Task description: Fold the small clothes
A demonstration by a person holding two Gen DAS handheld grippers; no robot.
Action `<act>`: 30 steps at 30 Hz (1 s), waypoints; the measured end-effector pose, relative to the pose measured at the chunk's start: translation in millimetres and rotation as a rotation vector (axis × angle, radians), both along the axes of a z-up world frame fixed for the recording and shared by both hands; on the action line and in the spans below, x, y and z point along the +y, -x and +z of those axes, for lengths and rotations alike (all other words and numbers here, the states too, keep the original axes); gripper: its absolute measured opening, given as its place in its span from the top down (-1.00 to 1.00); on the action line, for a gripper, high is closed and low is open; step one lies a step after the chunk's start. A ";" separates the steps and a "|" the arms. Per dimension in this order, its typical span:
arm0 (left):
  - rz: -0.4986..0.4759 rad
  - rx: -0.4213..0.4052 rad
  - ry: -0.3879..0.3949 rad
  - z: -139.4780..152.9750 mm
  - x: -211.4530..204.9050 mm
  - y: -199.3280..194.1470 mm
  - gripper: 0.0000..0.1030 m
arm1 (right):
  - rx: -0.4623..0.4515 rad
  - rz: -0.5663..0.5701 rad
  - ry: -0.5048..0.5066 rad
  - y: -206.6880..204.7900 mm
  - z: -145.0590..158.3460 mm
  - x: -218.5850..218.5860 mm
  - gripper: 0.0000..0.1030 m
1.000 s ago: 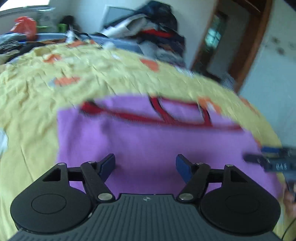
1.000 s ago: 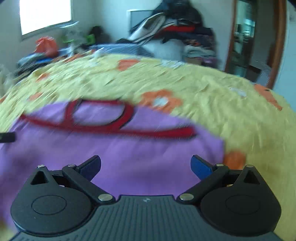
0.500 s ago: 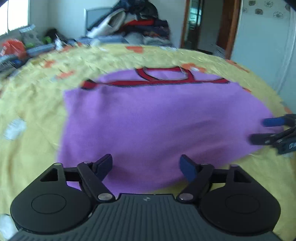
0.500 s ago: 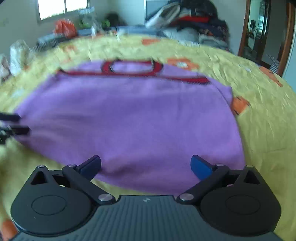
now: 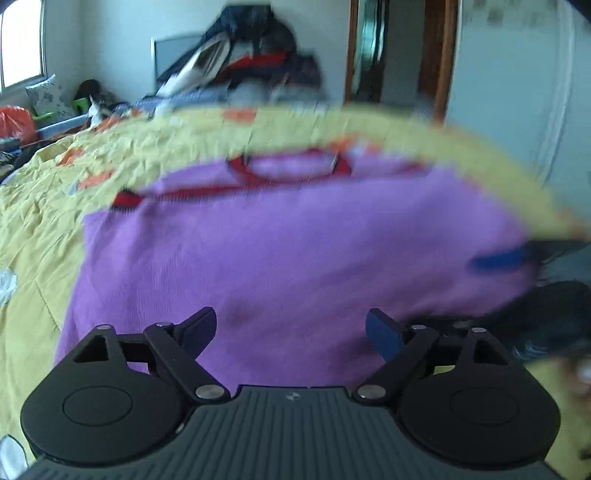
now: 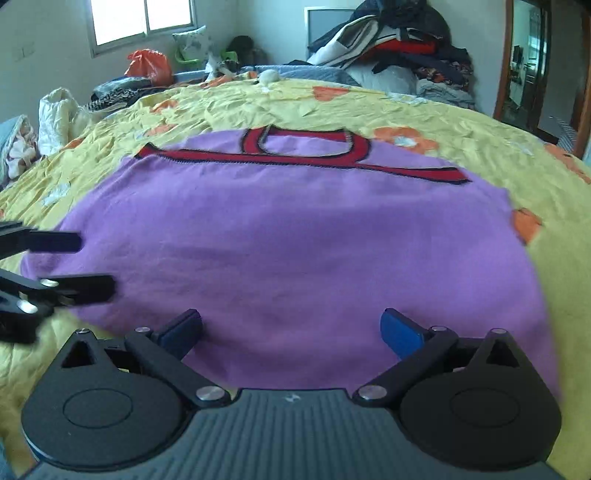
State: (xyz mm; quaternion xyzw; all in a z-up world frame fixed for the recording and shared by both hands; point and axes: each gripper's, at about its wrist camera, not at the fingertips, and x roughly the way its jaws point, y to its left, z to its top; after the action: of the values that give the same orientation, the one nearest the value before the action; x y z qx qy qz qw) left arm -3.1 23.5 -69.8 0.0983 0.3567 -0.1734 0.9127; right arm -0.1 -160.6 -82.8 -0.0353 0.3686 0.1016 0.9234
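Item: purple top (image 6: 295, 251), small, sleeveless by the look, red trim w/ dark edging at neck (image 6: 306, 146) and armholes. Spread flat, one layer visible, neck end far, hem near, on yellow floral bedsheet (image 6: 480, 122). No folds made yet, judging by lie.

Fabric: fine-ribbed knit, soft, limp, light. No stiffness to speak of; likely to droop and bunch when lifted from one point. Some cling to sheet probable, so possible drag of sheet underneath. Not fragile, not slippery. Trim band thicker, likely firmer pinch point than body cloth.

Left gripper (image 5: 291, 330): over near-left part of top, just inside hem. Jaws have just been opening, wide apart now, nothing pinched; cloth lies below the gap, untouched as far as visible. View blurred.

Right gripper (image 6: 291, 328): over near hem, jaws spread wide, holding nothing. Blue pads (image 6: 400, 334) clear of cloth, hem edge just beneath.

Where to grip: hem corners, one per gripper, pinching edge only, for lengthwise fold toward neck; or a side edge at hem and shoulder for fold across. Two-point hold advised, limp cloth sags otherwise. Shallow bite to avoid catching sheet.

Bkgd: heap of clothes (image 6: 399, 48) at far end of bed, window (image 6: 140, 18), doorway (image 6: 532, 66).
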 end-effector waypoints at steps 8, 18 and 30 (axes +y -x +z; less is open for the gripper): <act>0.077 -0.084 0.086 30.8 39.5 -53.3 -0.73 | -0.070 -0.097 0.071 -9.5 32.8 -33.1 -1.00; 0.209 -0.010 0.073 -9.1 65.9 -175.7 -0.90 | 0.003 -0.103 0.027 -132.5 8.2 -73.8 -1.00; 0.273 0.007 0.102 14.2 76.7 -153.1 -0.77 | -0.009 -0.195 -0.027 -120.0 22.9 -103.5 -1.00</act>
State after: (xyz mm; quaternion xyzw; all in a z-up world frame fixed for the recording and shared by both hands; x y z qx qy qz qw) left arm 150.0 100.3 -55.6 0.0019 0.3609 -0.0659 0.9303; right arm 119.9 -264.1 -60.0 0.0125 0.3647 0.0162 0.9309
